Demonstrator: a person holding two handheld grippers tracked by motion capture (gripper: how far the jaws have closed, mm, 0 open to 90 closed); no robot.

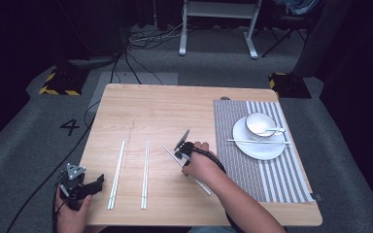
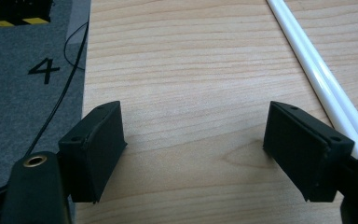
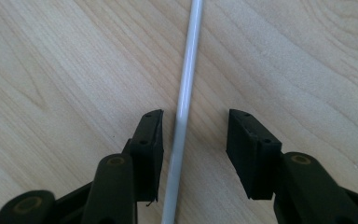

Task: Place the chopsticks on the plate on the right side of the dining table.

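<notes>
A single white chopstick (image 1: pixel 169 151) lies slanted on the wooden table (image 1: pixel 155 107), and my right gripper (image 1: pixel 181 151) hovers over it. In the right gripper view the chopstick (image 3: pixel 187 88) runs between the jaws of my right gripper (image 3: pixel 195 140), closer to the left one. Neither pad presses on it. My left gripper (image 1: pixel 98 182) rests at the table's front left corner, and my left gripper (image 2: pixel 193 144) stands wide open over bare wood. A pair of white chopsticks (image 2: pixel 317 74) lies just to its right.
Two pairs of white chopsticks (image 1: pixel 116 174) (image 1: pixel 145 174) lie side by side at front left. On a striped placemat (image 1: pixel 252 174) at right sits a white plate (image 1: pixel 258 150) bearing a bowl (image 1: pixel 260 124), a spoon (image 1: pixel 274 130) and one chopstick (image 1: pixel 257 141).
</notes>
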